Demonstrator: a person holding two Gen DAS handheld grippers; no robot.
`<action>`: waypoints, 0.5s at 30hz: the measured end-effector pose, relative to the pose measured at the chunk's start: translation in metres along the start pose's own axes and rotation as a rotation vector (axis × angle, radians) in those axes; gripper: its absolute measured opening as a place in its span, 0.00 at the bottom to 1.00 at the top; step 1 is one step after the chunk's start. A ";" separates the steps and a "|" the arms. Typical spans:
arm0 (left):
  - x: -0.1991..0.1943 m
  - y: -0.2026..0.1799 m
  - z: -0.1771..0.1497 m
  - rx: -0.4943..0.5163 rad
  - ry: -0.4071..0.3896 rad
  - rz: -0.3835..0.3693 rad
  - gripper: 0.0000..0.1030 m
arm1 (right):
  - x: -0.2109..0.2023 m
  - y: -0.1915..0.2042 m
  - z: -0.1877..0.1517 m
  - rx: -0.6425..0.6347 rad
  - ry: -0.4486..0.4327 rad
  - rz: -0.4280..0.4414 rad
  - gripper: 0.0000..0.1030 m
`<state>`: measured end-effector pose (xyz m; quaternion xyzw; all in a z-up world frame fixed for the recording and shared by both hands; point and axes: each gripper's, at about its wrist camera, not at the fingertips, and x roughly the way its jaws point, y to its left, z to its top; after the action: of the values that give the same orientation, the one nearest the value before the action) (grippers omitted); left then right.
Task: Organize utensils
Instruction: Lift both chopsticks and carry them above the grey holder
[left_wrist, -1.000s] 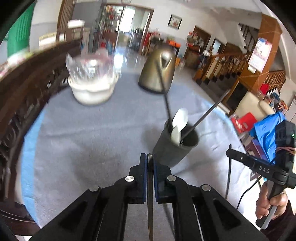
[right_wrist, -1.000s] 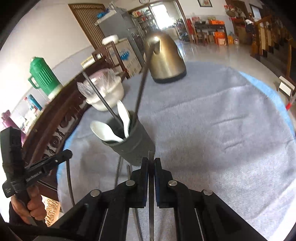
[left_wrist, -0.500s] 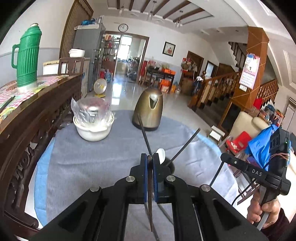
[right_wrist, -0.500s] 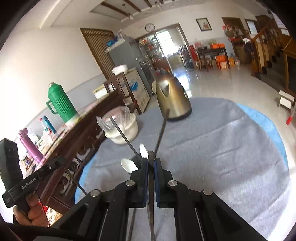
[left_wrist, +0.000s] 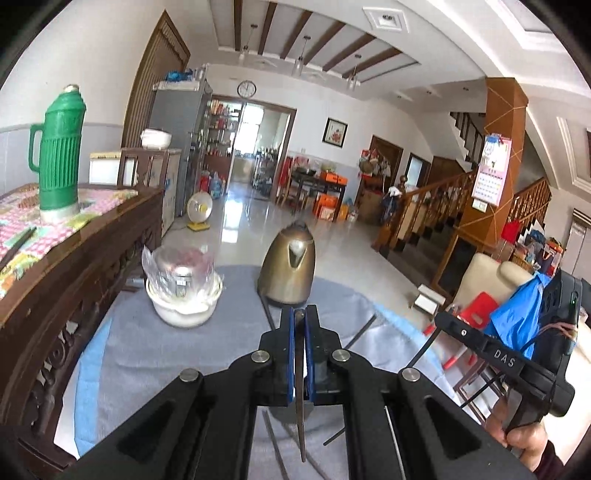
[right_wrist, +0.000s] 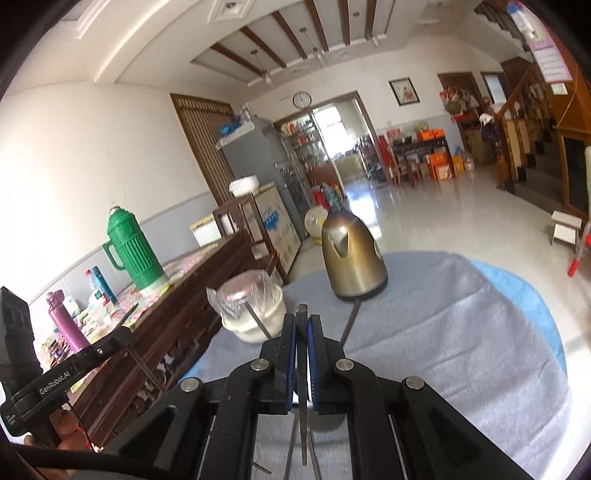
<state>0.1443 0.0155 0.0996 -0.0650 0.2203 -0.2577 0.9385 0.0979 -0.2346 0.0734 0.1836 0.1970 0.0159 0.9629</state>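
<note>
Both our grippers have risen, left gripper (left_wrist: 300, 314) and right gripper (right_wrist: 301, 319) each clamped on a thin, stiff, slippery chopstick (left_wrist: 300, 417) mid-shaft.

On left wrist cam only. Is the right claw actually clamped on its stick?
Observer: Yes. The right wrist view shows the right claw shut on the right chopstick, pinched between its pads.
Operator: How does mine look from outside?
Observer: The left claw is at frame left, with the left chopstick hanging below its tip.
Operator: Anything on the sideboard past the flask?
Observer: A purple bottle, outside your frame.
</note>
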 end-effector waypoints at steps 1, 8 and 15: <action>-0.001 -0.002 0.004 0.002 -0.011 0.004 0.05 | -0.002 0.002 0.003 -0.002 -0.013 -0.001 0.06; 0.001 -0.012 0.025 0.006 -0.091 0.025 0.05 | -0.012 0.007 0.020 0.009 -0.095 -0.021 0.06; 0.015 -0.017 0.042 -0.003 -0.196 0.075 0.05 | -0.012 0.020 0.038 -0.022 -0.189 -0.063 0.06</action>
<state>0.1667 -0.0060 0.1353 -0.0833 0.1299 -0.2142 0.9645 0.1027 -0.2305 0.1174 0.1674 0.1107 -0.0296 0.9792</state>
